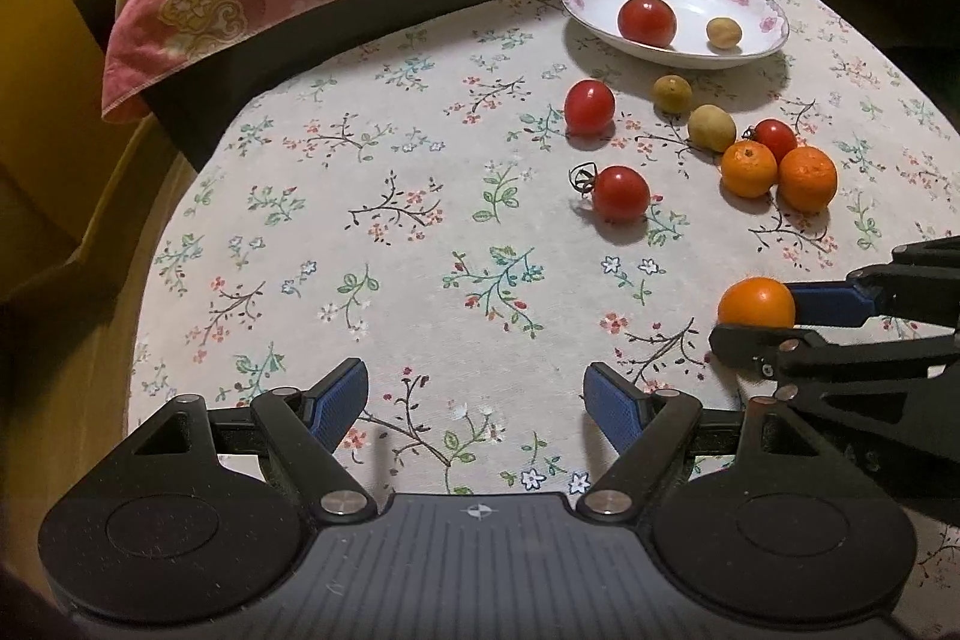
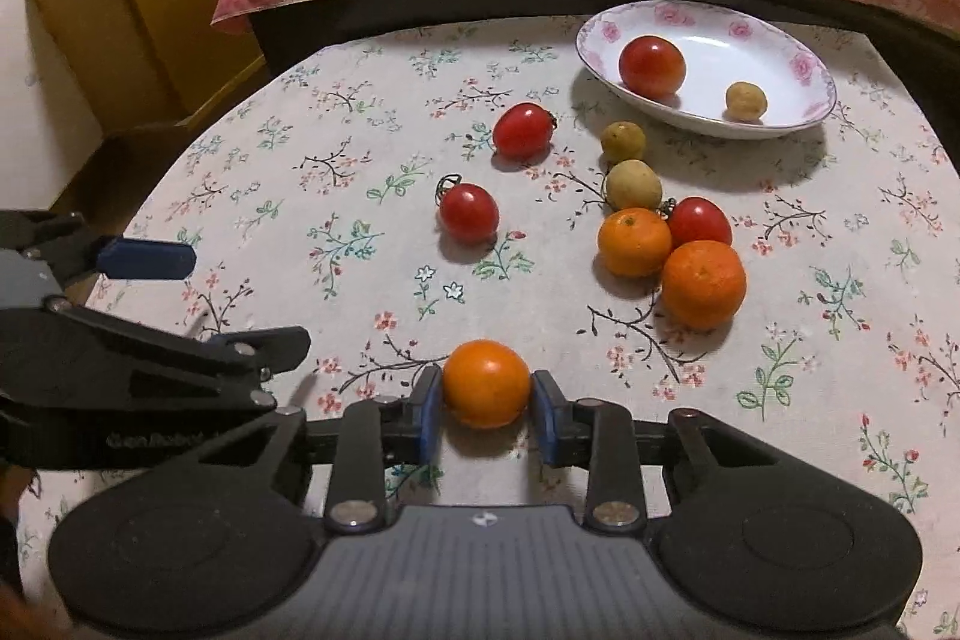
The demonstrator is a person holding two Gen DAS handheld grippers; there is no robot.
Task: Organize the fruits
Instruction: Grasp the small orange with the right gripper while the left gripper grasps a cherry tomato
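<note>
Left tongs (image 1: 474, 400) spread wide over bare counter (image 1: 384, 148), gripping nothing. Right tongs (image 2: 486, 409) pinching small orange (image 2: 487, 383) at counter's near edge, blue pads on both sides. Best lifted straight, squeezed gently, then carried over loose tomatoes toward plate (image 2: 780, 40) beyond.

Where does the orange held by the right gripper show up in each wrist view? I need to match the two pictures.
Left wrist view: the orange sits at the right edge, between the fingers of the right gripper reaching in from the side.
Right wrist view: it is low in the middle, between that gripper's blue pads.
Shared landmark: the flowered plate holding a tomato, at upper right in both.
</note>
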